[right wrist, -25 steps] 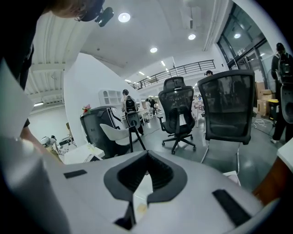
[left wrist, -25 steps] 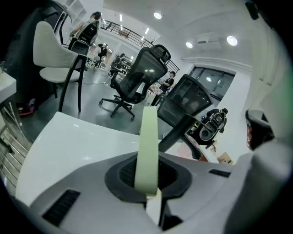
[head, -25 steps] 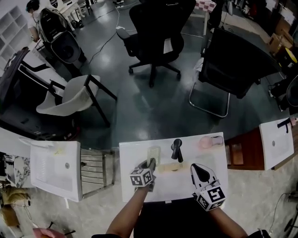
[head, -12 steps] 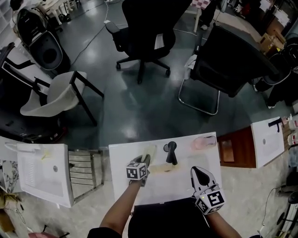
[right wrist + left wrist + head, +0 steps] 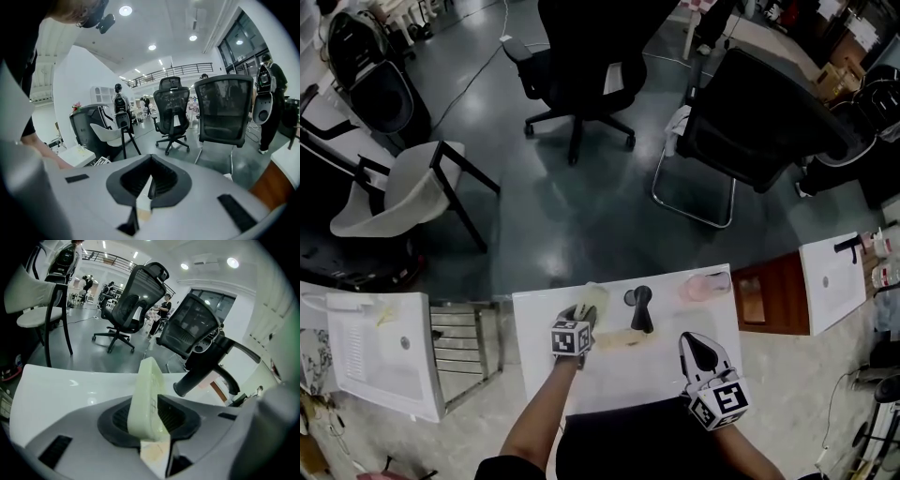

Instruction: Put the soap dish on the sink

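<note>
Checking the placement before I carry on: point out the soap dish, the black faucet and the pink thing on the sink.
soap dish (image 5: 146, 399): left gripper view, its pale broad face.
black faucet (image 5: 643, 314): head view, middle of its body.
pink thing (image 5: 705, 286): head view, its middle.

The left gripper (image 5: 582, 315) and right gripper (image 5: 695, 339) were grey, with black ribbed pads (image 5: 174, 414). Each bore a black-and-white marker cube (image 5: 569, 338).

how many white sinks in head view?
3: centre sink, straight ahead; left sink, at the frame's left edge; right sink, near the right edge. More may sit out of frame.
</note>
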A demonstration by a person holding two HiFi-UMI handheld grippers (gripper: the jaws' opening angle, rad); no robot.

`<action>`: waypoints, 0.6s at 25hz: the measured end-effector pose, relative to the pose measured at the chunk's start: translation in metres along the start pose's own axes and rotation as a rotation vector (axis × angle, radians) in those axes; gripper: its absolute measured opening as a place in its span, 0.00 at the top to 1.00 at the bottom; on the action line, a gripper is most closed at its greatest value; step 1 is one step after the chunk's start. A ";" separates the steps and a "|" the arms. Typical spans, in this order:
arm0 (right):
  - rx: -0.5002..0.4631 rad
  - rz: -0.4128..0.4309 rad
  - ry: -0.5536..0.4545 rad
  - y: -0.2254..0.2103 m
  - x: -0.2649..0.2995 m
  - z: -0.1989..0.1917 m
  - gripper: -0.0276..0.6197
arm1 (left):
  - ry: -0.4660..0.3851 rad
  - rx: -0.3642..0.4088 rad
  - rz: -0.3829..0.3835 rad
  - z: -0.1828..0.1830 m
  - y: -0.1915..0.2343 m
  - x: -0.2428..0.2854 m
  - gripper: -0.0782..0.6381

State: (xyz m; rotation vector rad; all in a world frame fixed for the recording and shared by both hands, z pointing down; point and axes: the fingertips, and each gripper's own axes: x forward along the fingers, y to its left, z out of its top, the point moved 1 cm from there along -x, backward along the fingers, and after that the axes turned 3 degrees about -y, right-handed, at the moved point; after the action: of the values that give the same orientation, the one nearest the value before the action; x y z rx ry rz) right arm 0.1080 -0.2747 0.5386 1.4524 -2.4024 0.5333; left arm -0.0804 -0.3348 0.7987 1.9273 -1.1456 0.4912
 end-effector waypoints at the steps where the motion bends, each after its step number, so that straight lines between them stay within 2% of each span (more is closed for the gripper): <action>1: 0.000 -0.001 -0.002 -0.001 0.000 0.001 0.96 | 0.008 0.004 0.012 0.000 0.003 0.000 0.73; 6: -0.003 0.002 0.005 0.000 0.004 0.004 0.96 | 0.048 0.069 0.073 -0.003 0.013 -0.003 0.59; 15: 0.004 0.014 0.004 0.000 0.011 0.007 0.96 | 0.071 0.126 0.130 -0.006 0.019 0.001 0.53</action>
State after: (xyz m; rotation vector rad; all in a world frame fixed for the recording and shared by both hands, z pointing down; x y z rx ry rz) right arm 0.1026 -0.2863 0.5370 1.4354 -2.4113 0.5444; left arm -0.0962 -0.3354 0.8115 1.9334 -1.2243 0.7124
